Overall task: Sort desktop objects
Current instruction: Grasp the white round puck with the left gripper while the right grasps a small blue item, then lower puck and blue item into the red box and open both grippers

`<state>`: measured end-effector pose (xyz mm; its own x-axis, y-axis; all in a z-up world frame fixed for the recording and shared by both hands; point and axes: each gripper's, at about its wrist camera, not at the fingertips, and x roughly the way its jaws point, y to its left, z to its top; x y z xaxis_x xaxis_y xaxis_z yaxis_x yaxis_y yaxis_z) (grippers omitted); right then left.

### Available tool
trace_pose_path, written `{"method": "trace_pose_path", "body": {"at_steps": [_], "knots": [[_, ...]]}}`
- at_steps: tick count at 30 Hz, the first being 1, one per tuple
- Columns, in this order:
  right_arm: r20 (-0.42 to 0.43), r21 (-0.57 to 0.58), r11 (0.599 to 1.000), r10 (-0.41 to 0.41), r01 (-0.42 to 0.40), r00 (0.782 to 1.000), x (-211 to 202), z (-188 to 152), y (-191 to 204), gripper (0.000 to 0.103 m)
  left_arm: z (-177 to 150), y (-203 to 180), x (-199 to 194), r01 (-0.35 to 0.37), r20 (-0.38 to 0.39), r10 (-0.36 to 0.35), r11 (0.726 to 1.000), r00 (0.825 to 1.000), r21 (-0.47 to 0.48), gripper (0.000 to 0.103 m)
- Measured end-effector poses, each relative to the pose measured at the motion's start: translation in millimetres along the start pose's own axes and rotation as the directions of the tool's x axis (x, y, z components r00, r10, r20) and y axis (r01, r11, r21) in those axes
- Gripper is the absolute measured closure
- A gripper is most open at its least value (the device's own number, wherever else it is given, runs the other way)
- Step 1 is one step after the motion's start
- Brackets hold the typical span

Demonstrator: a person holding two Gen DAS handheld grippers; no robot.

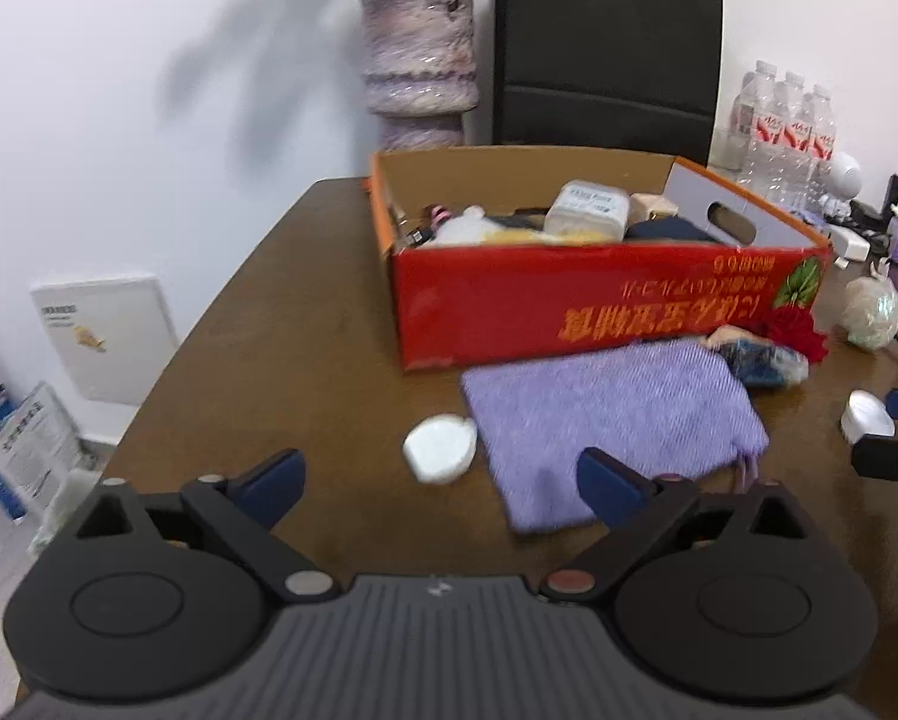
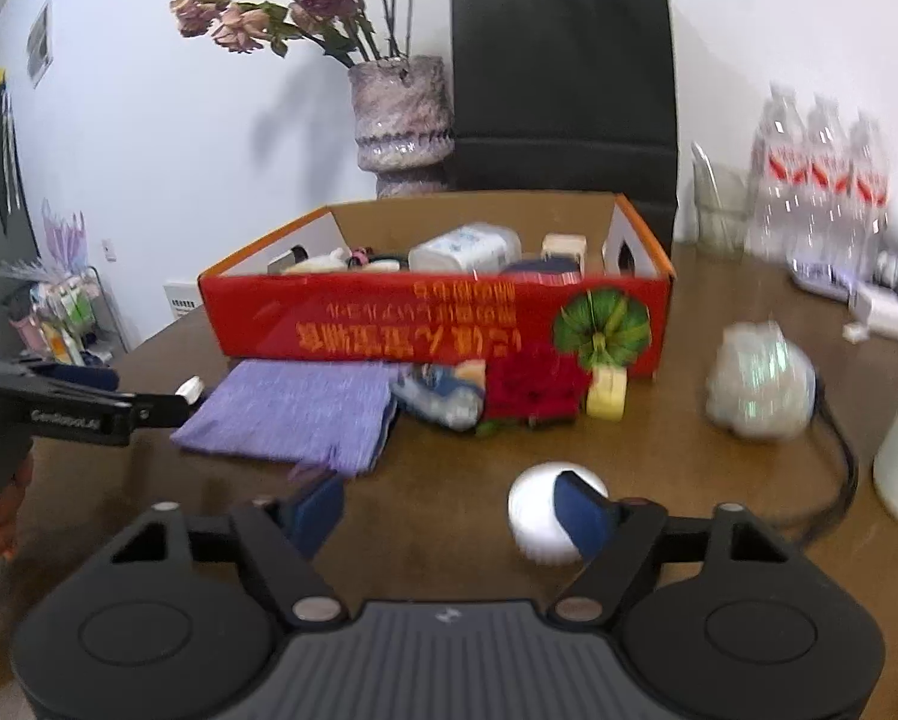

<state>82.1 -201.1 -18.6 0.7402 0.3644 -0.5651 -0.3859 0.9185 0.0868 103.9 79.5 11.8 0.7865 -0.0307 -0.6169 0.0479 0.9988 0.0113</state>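
My left gripper [image 1: 443,486] hangs over the brown wooden table [image 1: 305,324] with its two blue fingers wide apart and nothing between them. Just past it lies a small flat white charger block [image 1: 440,449], touching the near left corner of the purple woven cloth pouch [image 1: 610,414]. The right blue finger [image 1: 607,489] sits over the near edge of that pouch.

My right gripper [image 2: 454,510] is also spread wide and holds nothing. Its right blue finger [image 2: 583,513] is in front of a round white puck-shaped thing [image 2: 538,513] on the table; I cannot tell if they touch.

The pouch lies right in front of the big red open-top cardboard box [image 2: 437,324]. To the right of the pouch, also in front of the box, are a crinkly blue and clear plastic packet [image 2: 440,393], a red fake flower [image 2: 535,387] and a small pale yellow block [image 2: 607,393]. Well to the right of the box sits a shiny whitish wrapped bundle [image 2: 757,384].

Inside the box I see a white plastic tub with a label [image 2: 466,249] and other small things I cannot make out. Behind the box stand a purple-grey stone-look vase with dried flowers [image 2: 401,120], a black paper bag [image 2: 562,72] and a pack of clear water bottles [image 2: 820,180].
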Motion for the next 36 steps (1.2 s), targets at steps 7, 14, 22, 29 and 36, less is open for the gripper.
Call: {"method": "trace_pose_path", "body": {"at_steps": [7,14,22,29,36], "knots": [[0.026,-0.042,0.999,-0.013,0.014,1.000,32.1,36.4,7.9,0.046,10.1,7.1,21.6,0.064,0.002,-0.064,0.998,0.998,0.009,0.026],[-0.055,-0.094,0.995,-0.030,0.024,0.998,80.6,34.7,19.0,0.070,4.6,33.5,29.3,0.107,-0.014,-0.109,0.992,0.994,-0.072,0.035],[0.026,-0.090,0.994,-0.053,0.055,0.998,53.5,41.7,27.1,0.097,2.9,25.9,19.1,0.109,-0.007,-0.109,0.994,0.994,0.000,0.074],[0.187,-0.031,0.999,-0.027,0.033,0.982,-14.0,75.5,12.1,0.097,31.7,27.9,-32.5,0.135,0.144,-0.131,0.991,0.981,-0.021,0.074],[0.218,0.025,1.000,-0.021,0.016,0.976,-4.5,142.7,-7.0,0.097,132.7,-5.7,-26.6,0.219,0.196,-0.221,0.975,0.955,0.035,0.074]]}}
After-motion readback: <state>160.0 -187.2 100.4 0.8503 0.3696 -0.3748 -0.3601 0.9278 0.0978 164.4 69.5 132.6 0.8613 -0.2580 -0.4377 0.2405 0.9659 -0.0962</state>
